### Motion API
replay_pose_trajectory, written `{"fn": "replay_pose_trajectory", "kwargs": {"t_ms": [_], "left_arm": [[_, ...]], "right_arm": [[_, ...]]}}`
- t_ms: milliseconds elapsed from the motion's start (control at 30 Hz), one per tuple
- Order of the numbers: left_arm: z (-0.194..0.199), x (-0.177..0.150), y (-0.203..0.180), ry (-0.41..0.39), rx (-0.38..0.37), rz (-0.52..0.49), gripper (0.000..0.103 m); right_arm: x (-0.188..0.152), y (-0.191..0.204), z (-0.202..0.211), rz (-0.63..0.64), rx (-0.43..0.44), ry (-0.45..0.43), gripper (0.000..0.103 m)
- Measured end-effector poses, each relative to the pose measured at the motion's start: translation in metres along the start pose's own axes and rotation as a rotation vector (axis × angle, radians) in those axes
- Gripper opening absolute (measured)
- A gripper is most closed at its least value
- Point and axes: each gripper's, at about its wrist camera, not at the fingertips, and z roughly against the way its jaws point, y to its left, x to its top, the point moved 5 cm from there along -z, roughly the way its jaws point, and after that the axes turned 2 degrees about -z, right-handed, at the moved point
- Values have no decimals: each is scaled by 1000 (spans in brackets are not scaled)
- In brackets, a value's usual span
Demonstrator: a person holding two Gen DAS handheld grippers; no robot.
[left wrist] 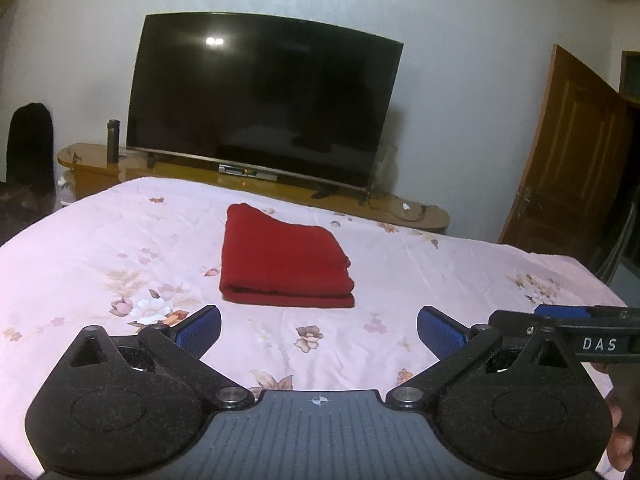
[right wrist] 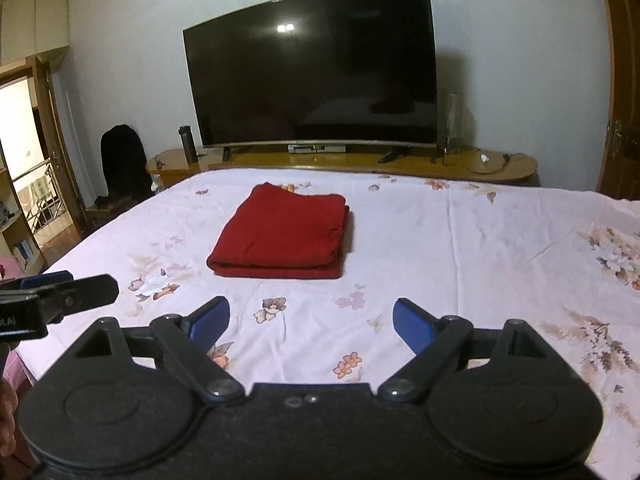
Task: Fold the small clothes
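The bed (left wrist: 120, 240), in floral sheets, carries the red garment (left wrist: 280, 258), already folded into a neat stack at its middle. Both the left hand-held gripper (left wrist: 319, 330) and right hand-held gripper (right wrist: 311, 322) hover near it, jaws apart and empty, so folding looks finished; next likely comes another garment. Only the right view shows the doorway (right wrist: 24, 160).

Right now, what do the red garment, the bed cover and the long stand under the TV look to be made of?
Red garment: soft matte cloth, probably knit or fleece; thick rounded fold edges.
Bed cover: thin woven fabric, likely cotton, pale pink with printed flowers; fine creases.
TV stand: wood or veneer, glossy varnish; it mirrors light.
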Motion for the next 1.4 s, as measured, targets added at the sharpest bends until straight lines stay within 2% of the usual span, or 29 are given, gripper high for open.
{"fn": "replay_pose_trajectory", "kwargs": {"t_ms": [1400], "left_arm": [[0,3,2,-6,-7,-17,103]], "right_arm": [[2,10,8,-12,-9,-28,90]]}}
